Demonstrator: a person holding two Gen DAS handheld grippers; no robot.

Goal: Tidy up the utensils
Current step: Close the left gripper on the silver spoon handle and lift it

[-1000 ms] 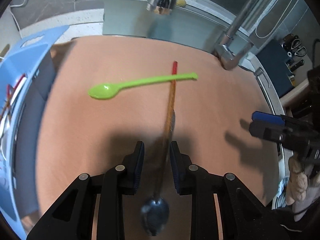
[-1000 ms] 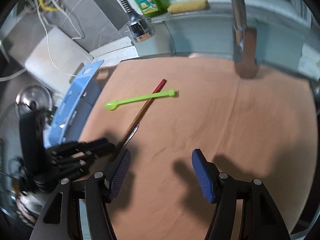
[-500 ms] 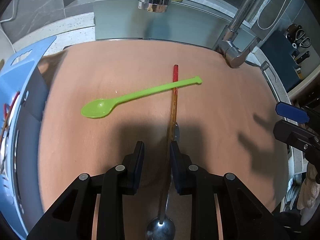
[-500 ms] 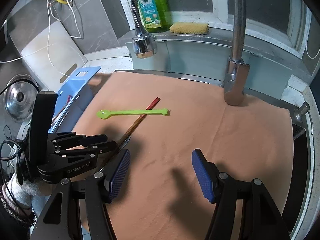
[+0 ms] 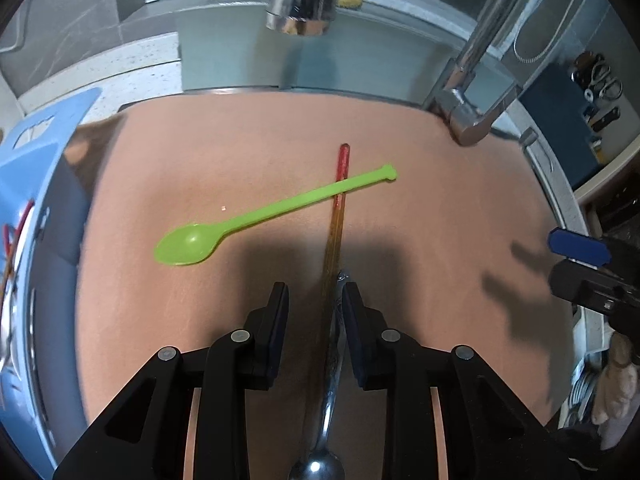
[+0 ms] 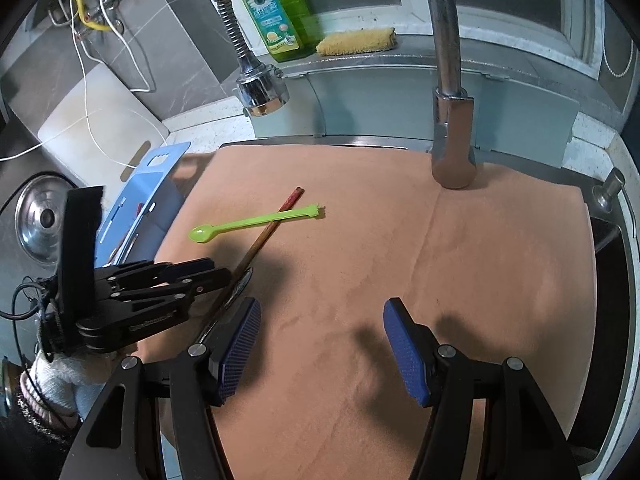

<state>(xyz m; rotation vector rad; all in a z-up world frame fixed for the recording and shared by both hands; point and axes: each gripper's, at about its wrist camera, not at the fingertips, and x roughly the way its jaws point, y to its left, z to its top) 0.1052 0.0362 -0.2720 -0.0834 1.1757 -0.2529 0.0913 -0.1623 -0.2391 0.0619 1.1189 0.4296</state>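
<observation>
spoons 2 (green [image 5: 188,242], steel [image 5: 332,364]) | chopstick [image 5: 338,216] 1 | left gripper [image 5: 314,300] opening around steel | right gripper [image 6: 320,320] spread

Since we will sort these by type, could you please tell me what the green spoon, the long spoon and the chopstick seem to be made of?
Green spoon: probably plastic; uniform bright lime colour, smooth, slightly glossy.
Long spoon: likely polished metal; silvery, with a bright mirror-like glint on its bowl.
Chopstick: unclear, perhaps translucent plastic or lacquered wood; amber shaft, red tip, slight sheen.

Glossy metal spoon [image 5: 330,368]; matt cloth [image 5: 440,240]; plastic spoon [image 5: 256,216].
</observation>
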